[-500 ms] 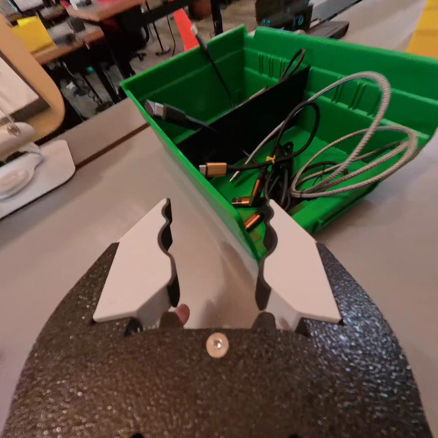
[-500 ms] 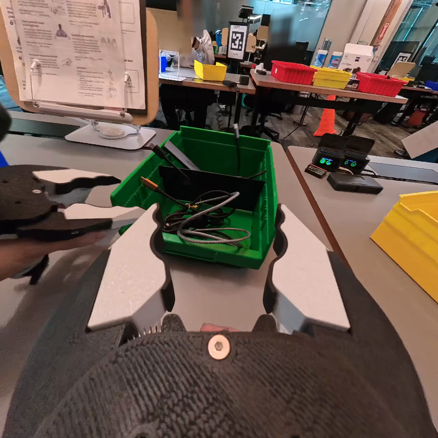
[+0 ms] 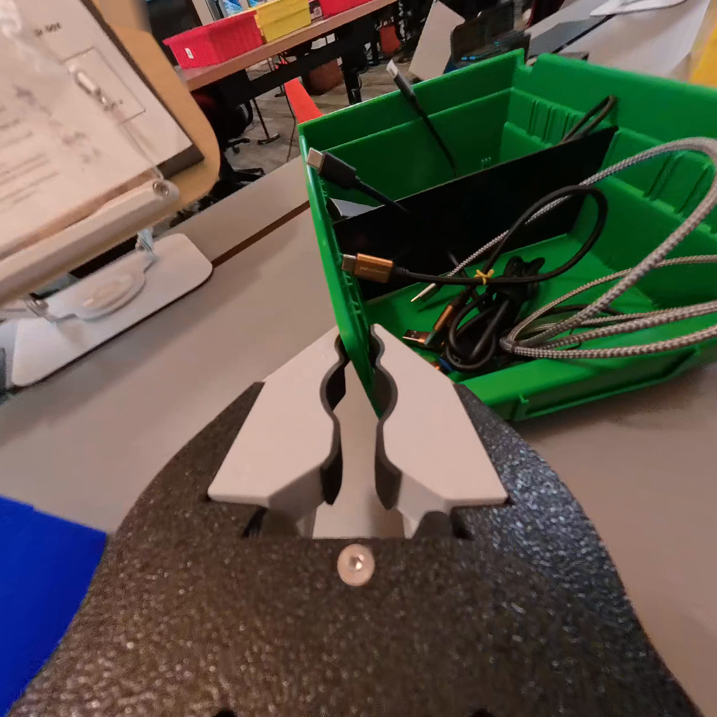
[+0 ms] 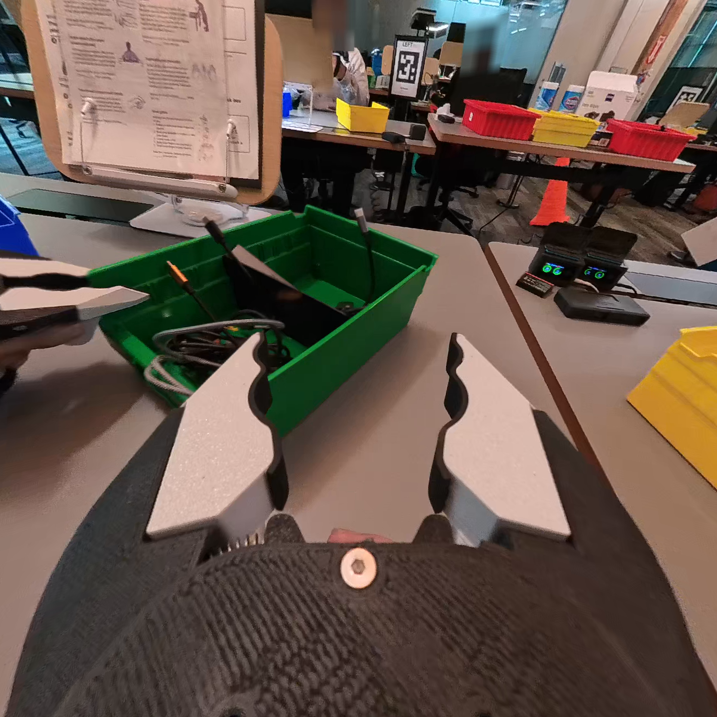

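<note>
Grey table (image 4: 388,446): green bin (image 4: 349,349), yellow bin (image 4: 683,395), document stand (image 4: 186,221).

Left gripper (image 3: 357,351) fingers nearly closed, clamped on a thin wall, right gripper (image 4: 357,345) fingers spread wide, holding nothing

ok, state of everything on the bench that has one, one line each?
left hand-held gripper: shut on the green bin's side wall
right hand-held gripper: open, empty, over the table in front of the bin
green bin: upright on the table, no lid
black divider: inside the bin, askew
braided grey cable: coiled in the bin's front section
copper-plug cable: plug poking over the bin wall
two chargers: displays lit
</note>
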### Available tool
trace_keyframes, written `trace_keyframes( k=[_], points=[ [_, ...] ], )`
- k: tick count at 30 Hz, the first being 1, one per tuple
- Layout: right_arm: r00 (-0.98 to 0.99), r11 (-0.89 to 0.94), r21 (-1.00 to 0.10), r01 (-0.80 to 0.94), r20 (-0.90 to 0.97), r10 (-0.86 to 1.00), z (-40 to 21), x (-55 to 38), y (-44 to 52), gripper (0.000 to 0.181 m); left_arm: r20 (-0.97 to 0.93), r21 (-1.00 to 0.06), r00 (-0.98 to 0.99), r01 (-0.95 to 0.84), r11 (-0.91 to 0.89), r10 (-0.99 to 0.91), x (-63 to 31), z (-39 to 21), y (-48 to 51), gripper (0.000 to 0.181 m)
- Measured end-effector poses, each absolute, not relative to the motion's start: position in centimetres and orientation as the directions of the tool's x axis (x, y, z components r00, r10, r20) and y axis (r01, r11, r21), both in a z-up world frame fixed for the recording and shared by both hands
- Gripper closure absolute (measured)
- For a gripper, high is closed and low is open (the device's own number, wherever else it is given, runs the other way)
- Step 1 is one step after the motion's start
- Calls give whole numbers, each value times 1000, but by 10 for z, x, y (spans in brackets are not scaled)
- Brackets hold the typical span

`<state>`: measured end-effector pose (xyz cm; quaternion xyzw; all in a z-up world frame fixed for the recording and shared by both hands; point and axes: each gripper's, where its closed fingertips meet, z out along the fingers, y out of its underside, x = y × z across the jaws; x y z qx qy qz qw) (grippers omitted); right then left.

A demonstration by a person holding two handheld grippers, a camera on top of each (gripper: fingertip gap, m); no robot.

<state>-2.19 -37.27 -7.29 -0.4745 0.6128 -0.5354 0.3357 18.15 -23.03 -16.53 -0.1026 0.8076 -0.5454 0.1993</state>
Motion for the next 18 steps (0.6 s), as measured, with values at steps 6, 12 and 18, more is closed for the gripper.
trace_keyframes(
  k=[6,12,18],
  points=[
    [-234,-55,-979,-195,101,-967,-59,-6,-336,90,-154,-933,-928,24,358,-338,155,-165,-156,174],
    [35,-14,-992,-126,9,-999,-38,32,-230,82,-205,-939,-919,86,334,-338,124,-163,-73,174],
    [263,142,-968,-204,-194,-945,-11,114,-116,72,-309,-925,-853,168,341,-420,122,-160,-28,175]
  ],
)
